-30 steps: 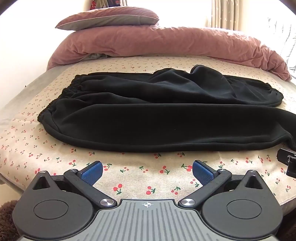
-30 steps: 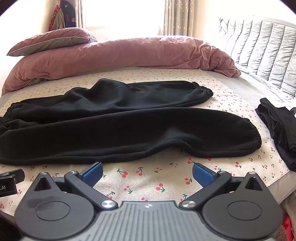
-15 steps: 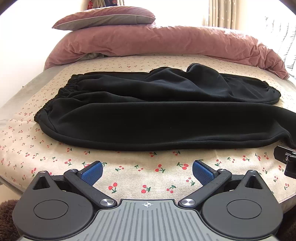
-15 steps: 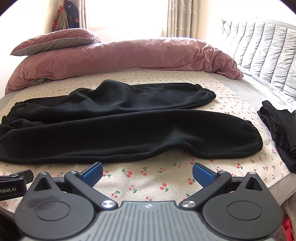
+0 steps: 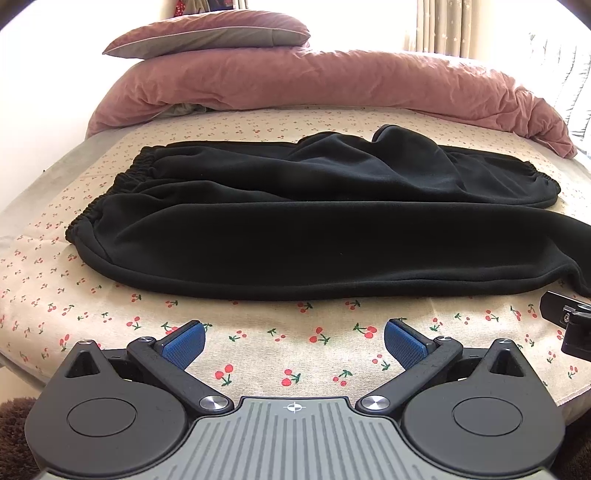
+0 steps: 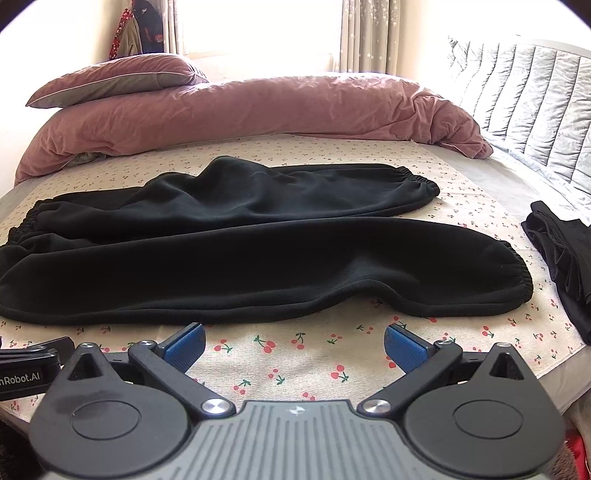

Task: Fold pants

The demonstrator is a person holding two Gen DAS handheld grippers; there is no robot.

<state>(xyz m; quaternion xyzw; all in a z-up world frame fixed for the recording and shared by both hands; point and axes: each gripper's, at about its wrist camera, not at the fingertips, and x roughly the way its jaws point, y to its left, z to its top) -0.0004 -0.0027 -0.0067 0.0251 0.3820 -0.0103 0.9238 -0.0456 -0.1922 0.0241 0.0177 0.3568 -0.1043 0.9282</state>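
Jaws of both the left gripper (image 5: 293,341) and right gripper (image 6: 294,341) gape wide, empty, at the bed's near edge; pinch the black sweatpants' (image 6: 258,258) near leg hem-seam cleanly before folding.

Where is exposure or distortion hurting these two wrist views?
Left wrist: the window is blown out, the black pants lose fold detail, and fisheye bends the bed edge. Right wrist: same window glare; pants near featureless; both sharp.
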